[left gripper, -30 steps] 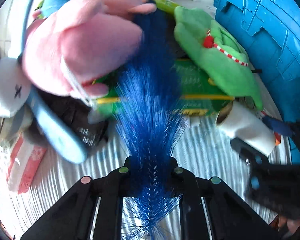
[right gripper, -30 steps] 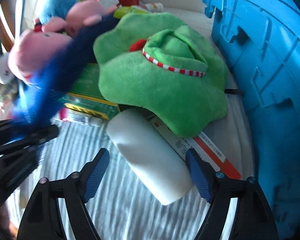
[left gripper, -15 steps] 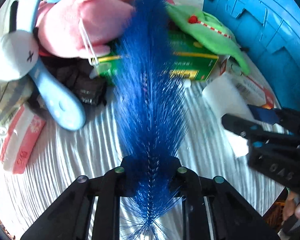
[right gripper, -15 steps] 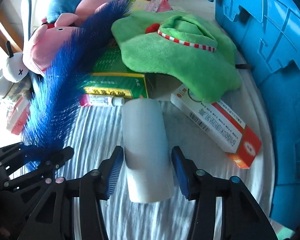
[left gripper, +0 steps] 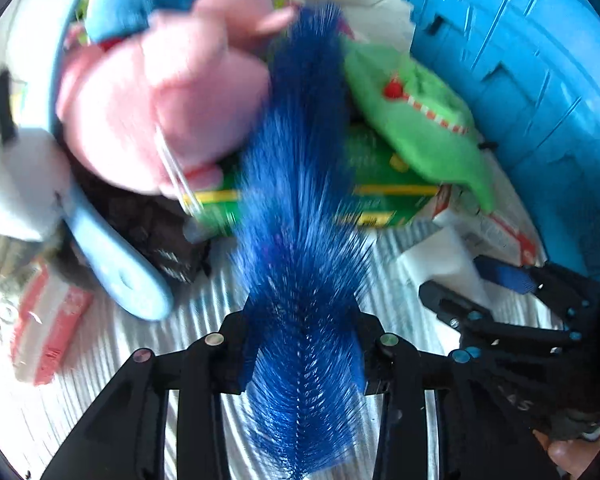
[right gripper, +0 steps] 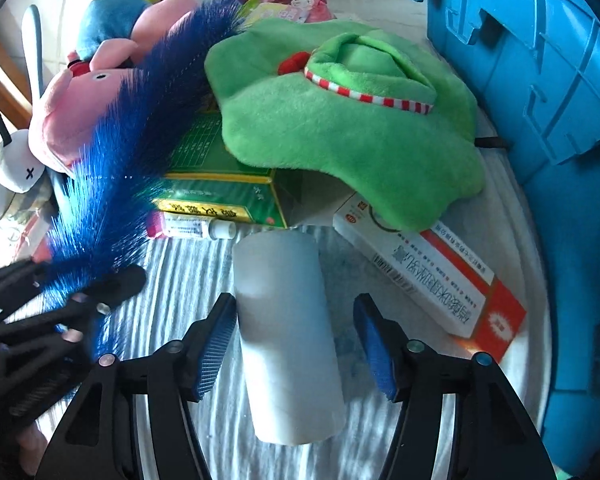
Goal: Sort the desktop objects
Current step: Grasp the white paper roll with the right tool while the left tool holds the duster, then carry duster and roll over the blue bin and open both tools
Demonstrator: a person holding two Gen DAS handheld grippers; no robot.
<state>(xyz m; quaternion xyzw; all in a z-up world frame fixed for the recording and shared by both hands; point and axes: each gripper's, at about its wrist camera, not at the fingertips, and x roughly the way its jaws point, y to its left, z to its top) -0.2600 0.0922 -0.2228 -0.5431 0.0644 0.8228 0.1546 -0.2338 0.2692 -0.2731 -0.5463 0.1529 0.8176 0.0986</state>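
Widened just now around the white roll (right gripper: pixel 288 336), right gripper (right gripper: pixel 296 344) pads clear of it on the striped cloth (right gripper: pixel 180 280). Left gripper (left gripper: pixel 300 356) opening too, blue brush (left gripper: pixel 300 240) between its pads, grip unclear.

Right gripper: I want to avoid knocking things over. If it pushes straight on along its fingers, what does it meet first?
Probably the white roll lying between its open fingers; the right gripper would slide along it toward the green box, though depth is unclear.
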